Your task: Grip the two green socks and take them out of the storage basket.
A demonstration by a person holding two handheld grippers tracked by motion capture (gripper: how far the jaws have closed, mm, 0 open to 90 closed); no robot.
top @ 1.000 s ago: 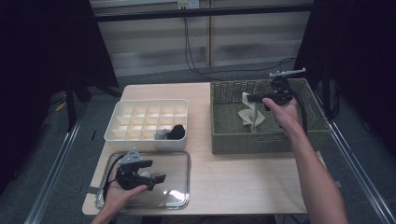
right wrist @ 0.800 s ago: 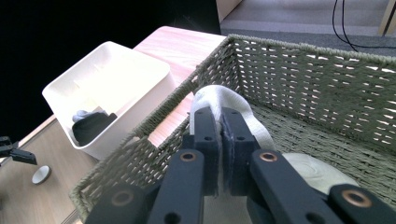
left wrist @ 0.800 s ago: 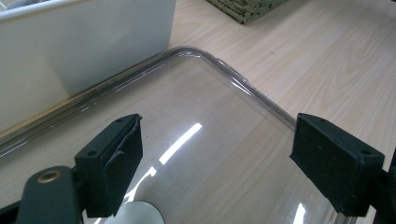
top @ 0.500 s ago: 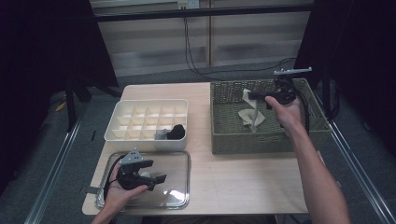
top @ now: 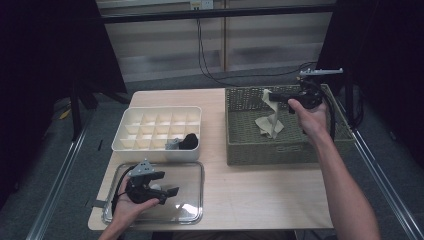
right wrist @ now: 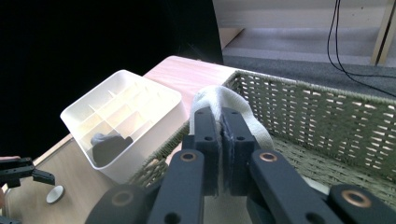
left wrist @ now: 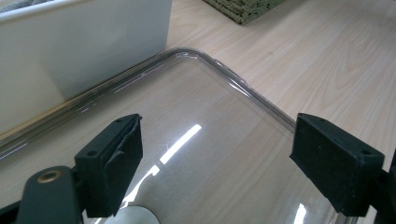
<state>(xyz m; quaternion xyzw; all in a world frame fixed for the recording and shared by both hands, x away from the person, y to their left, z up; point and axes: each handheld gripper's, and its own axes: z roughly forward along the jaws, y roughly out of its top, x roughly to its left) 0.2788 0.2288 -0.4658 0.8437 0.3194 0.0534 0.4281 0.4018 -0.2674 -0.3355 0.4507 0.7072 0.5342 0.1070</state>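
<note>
Keep right gripper (top: 272, 96) jaws pinched on beige cloth sock (top: 270, 120), lift clear of woven green basket (top: 280, 150); left gripper (top: 167, 191) wide, idle over clear tray (top: 192, 217).

Black right tool (right wrist: 221, 140) — brass-coloured pivot screws, flat pads, trailing cable — bare forearms.

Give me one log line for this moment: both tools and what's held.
right tool: shut on sock, lifted over basket | left tool: open, above clear tray | divided box: dark socks in one corner
</note>
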